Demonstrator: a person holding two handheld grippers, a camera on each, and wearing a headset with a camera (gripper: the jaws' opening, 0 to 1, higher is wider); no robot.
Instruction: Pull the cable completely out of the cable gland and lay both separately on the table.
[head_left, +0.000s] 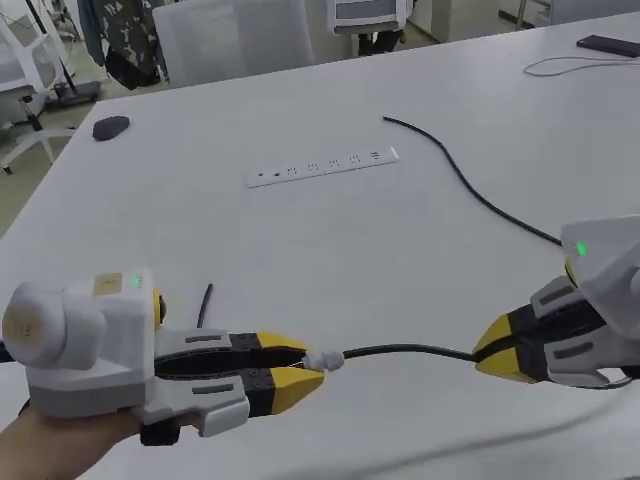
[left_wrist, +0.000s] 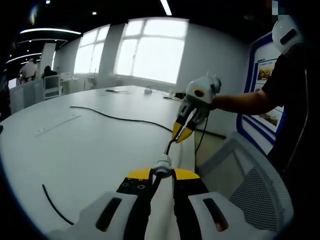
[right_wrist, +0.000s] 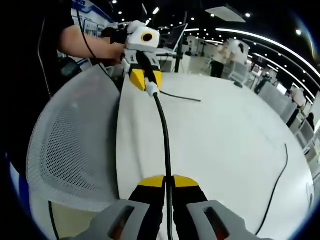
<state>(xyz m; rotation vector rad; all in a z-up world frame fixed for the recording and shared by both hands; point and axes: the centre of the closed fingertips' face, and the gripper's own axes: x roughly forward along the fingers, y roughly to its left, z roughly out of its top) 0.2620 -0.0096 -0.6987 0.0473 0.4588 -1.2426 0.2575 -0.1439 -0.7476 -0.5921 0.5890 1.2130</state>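
The white table (head_left: 400, 250) stretches away in front of me, and beyond its near edge, in the two gripper views, sits a white mesh chair (right_wrist: 70, 150). I hold both tools just above the table's near side, pointing at each other. My left gripper (head_left: 310, 370) comes in from the left, its yellow-tipped jaws clamped on the cable gland (head_left: 322, 360). The white gland pokes out past the tips. My right gripper (head_left: 480, 355) faces it from the right, jaws closed on the cable (head_left: 405, 351) itself.

That black cable runs in a shallow arc between the two tools, one end entering the gland and the other pinched between my right jaws. Neither it nor the gland touches the table. In the right gripper view the cable (right_wrist: 164, 135) rises from between my own tips (right_wrist: 169, 180) straight to the gland (right_wrist: 151, 90) in the left gripper (right_wrist: 147, 80).

Further back a long black lead (head_left: 470, 185) snakes across the tabletop, well apart from my hands. A white power strip (head_left: 322, 167) lies flat near the middle, and a dark mouse (head_left: 110, 127) sits towards the far left edge. A short black offcut (head_left: 204, 305) lies on the table just behind my left gripper — loose, touching nothing else.
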